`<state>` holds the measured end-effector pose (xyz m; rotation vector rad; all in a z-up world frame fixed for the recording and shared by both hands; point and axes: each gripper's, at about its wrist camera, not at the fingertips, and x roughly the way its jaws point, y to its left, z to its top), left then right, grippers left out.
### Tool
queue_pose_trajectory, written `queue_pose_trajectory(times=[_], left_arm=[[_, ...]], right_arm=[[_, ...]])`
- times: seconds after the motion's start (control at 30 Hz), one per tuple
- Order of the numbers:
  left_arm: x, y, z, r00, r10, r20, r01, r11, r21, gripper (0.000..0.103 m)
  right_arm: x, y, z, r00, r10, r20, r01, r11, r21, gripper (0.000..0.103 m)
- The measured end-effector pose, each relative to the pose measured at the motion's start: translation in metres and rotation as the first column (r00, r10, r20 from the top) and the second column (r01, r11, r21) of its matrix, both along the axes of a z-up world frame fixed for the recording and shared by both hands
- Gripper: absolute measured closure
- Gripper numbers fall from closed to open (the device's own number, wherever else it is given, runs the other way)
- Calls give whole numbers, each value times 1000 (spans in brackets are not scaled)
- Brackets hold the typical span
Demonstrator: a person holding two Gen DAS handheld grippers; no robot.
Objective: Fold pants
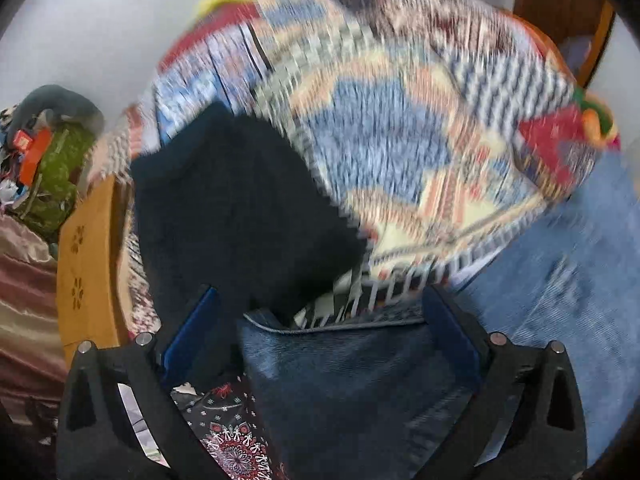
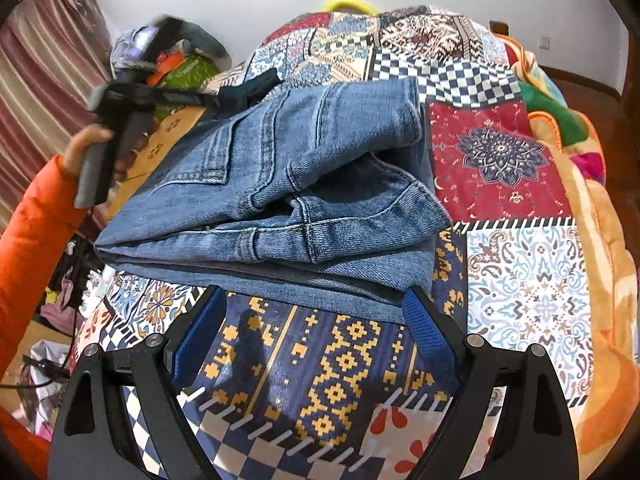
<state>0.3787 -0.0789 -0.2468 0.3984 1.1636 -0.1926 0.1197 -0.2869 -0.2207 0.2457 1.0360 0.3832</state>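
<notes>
My right gripper [image 2: 316,330] is wide, nothing between the pads [image 2: 426,330] — it hovers over the quilt [image 2: 520,280] just short of the near edge of the jeans [image 2: 288,184], right pad at the denim's corner, though I can't tell if it touches. The jeans sit folded in a thick stack on the quilt, back pocket and waistband seams up, fold edge on the left, stack reaching toward the quilt's far left side. My left gripper [image 1: 320,344] is spread fully too, pads clear of everything; it's angled steeply down, and its view is smeared with motion blur. Between its fingers [image 1: 452,332] I see darker, shadowed denim with a stitched hem edge, plus lighter denim off to the right. Beyond that there's a dark cloth [image 1: 240,208] lying on the quilt — I can't make out what it is. From the right wrist view my left hand [image 2: 90,148], orange sleeve [image 2: 36,216], grips the left tool's handle up at the stack's far-left corner, tool tip above the denim there. A wooden board [image 1: 90,264] runs along the quilt's left edge, with a clutter pile [image 1: 48,160] behind it and a striped curtain [image 2: 44,64] on the far left.
</notes>
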Motion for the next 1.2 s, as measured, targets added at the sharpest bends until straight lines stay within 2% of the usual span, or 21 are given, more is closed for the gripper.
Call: queue_pose_trajectory(times=[0.07,0.17,0.27,0.37,0.47,0.67,0.8,0.87,0.97,1.1,1.2], left_arm=[[-6,12,-3,1000,12,16,-11,998,-58,1],[-15,26,-4,1000,3,-7,-3,996,-87,0],[-31,39,-1,1000,-18,1,18,997,-77,0],[-54,53,3,999,-13,44,16,998,-58,0],[-84,71,6,996,40,79,-33,996,-88,0],[-143,92,15,988,151,36,-143,976,-165,0],[-188,89,26,987,148,55,-136,973,-184,0],[-206,80,26,994,107,9,-103,972,-213,1],[-228,71,28,987,148,58,-133,969,-210,1],[-231,66,26,988,155,8,-146,946,-290,1],[-229,52,27,991,132,-15,-130,941,-312,1]], right_arm=[[5,1,-1,1000,4,-8,-4,1000,-8,13],[15,3,-5,999,19,-27,-20,999,-26,13],[33,5,-5,999,32,-35,-33,999,-32,13],[47,5,1,999,32,-12,-33,999,-40,13],[55,3,6,1000,17,7,-16,999,-46,13],[48,-1,15,999,-8,40,10,998,-62,13],[32,-5,25,998,-22,60,24,999,-42,13],[26,-5,28,997,-21,69,24,999,-43,13],[16,-4,33,997,-14,80,18,999,-49,13],[2,2,39,996,5,92,0,999,-49,13],[-6,8,40,995,28,98,-21,998,-62,13]])
